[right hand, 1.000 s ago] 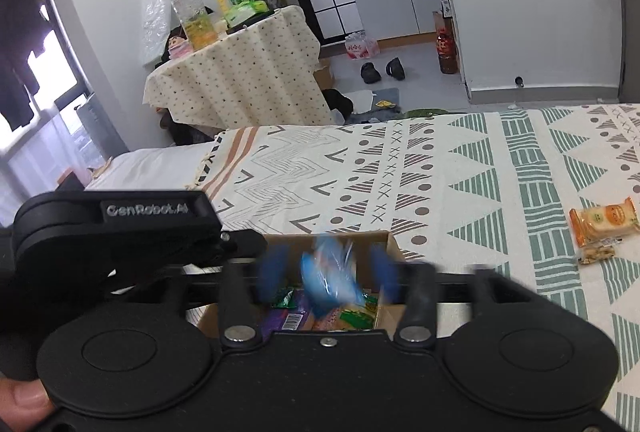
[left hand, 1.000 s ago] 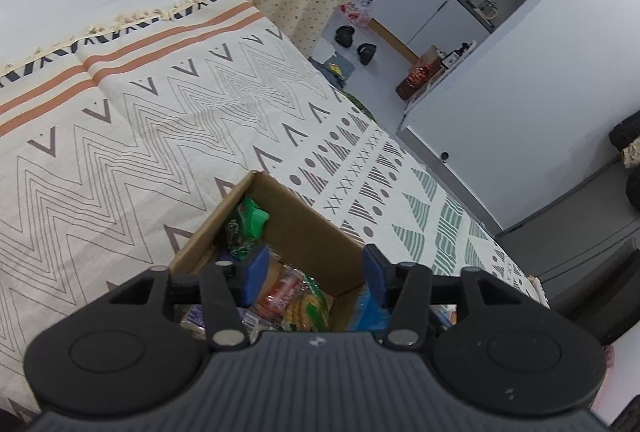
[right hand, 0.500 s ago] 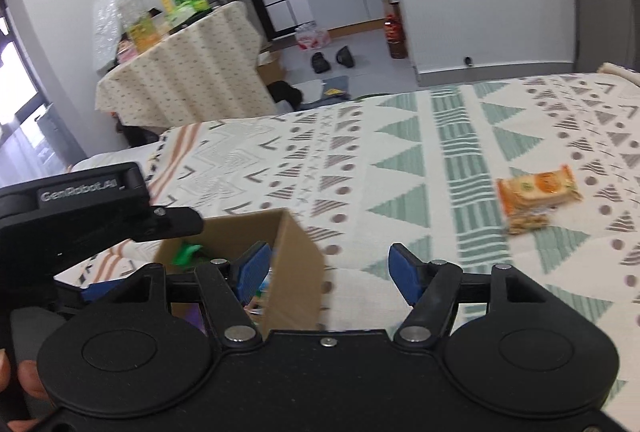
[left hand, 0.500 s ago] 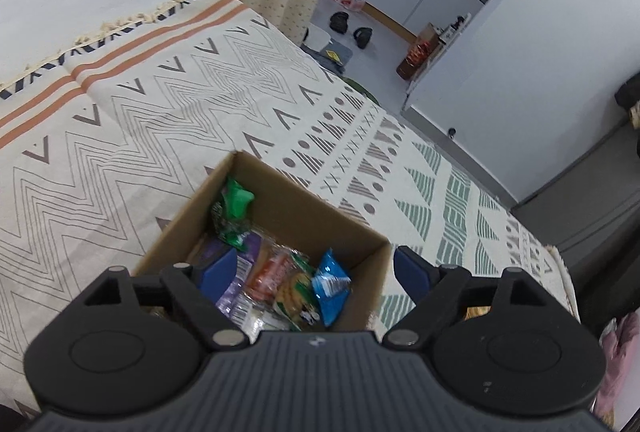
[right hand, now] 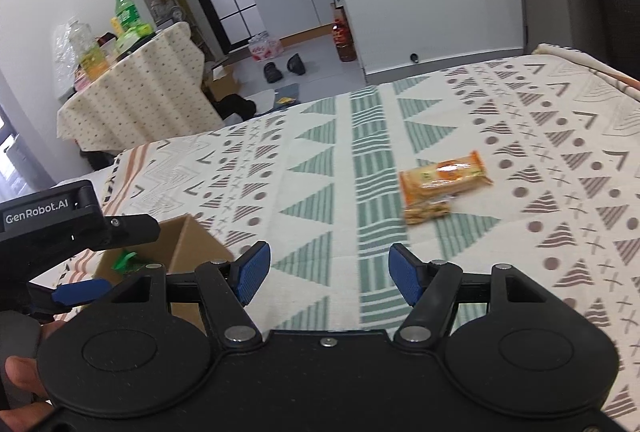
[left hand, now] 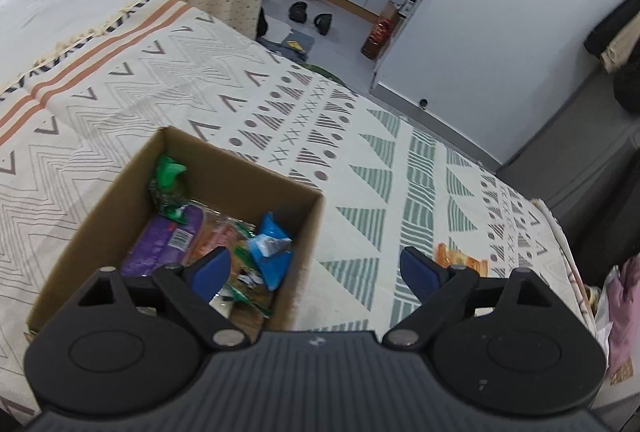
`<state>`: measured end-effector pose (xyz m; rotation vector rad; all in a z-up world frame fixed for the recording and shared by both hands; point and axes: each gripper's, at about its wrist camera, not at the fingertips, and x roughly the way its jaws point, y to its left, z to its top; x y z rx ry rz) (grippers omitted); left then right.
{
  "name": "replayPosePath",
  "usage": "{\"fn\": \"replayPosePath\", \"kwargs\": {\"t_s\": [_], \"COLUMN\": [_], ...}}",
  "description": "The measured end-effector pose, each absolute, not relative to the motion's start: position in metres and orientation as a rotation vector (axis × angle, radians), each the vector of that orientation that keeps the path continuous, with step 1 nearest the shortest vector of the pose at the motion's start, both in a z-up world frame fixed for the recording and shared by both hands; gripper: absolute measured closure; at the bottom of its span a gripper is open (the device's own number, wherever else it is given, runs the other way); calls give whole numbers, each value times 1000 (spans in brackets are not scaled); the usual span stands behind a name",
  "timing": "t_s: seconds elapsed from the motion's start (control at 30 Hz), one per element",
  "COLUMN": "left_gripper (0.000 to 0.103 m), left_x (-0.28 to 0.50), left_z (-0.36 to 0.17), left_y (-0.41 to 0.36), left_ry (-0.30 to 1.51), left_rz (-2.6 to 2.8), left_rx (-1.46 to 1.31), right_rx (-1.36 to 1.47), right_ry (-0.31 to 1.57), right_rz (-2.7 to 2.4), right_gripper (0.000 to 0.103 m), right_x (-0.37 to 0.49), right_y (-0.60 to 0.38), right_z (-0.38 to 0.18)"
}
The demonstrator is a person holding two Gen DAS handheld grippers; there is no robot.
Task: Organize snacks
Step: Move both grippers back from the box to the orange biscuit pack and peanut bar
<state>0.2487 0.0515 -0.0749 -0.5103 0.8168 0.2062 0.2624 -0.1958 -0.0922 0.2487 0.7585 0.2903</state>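
A cardboard box sits on the patterned bedspread and holds several snack packs, among them a blue pack, a purple pack and a green one. My left gripper hangs open over the box's right edge with nothing between its fingers. Out on the bedspread lies an orange snack pack, with a smaller pack touching its near side; it shows in the left wrist view as the orange snack pack. My right gripper is open and empty, short of those packs. The box corner lies to its left.
The bedspread ends at a floor with shoes and a red bottle. A cloth-covered table with bottles stands beyond the bed. A person's fingers hold the left gripper's handle at lower left.
The blue pack that was between my right fingers now lies in the box. My right gripper swung right, away from the box toward the orange pack. My left gripper opened wide and shifted right.
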Motion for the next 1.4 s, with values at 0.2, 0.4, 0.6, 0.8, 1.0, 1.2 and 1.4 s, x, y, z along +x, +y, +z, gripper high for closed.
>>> {"fn": "replayPosePath", "kwargs": {"t_s": [0.2,0.4,0.6,0.8,1.0,1.2,1.4], "left_gripper": [11,10,7,7,7,7,7], "left_x": [254,257,262,271,283,300,323], "left_z": [-79,-80,-86,-94,-99,-103,-112], "left_y": [29,8,-15,-36,-46,-61,-79], "left_ry": [842,850,853,874,880,870,874], "left_rz": [184,152,94,56,53,24,-3], "left_rx": [-457,-414,-376,-297,-284,-259,-233], "right_rx": [257,268,277,312,345,376,409], "right_ry": [763,754,737,722,728,720,699], "right_rz": [276,265,249,223,219,212,197], "right_gripper": [38,37,34,32,32,22,22], "right_x": [262,263,267,269,279,288,302], "right_y": [-220,-241,-262,-283,-299,-313,-325], "right_z": [-96,-96,-103,-123,-134,-141,-148]}}
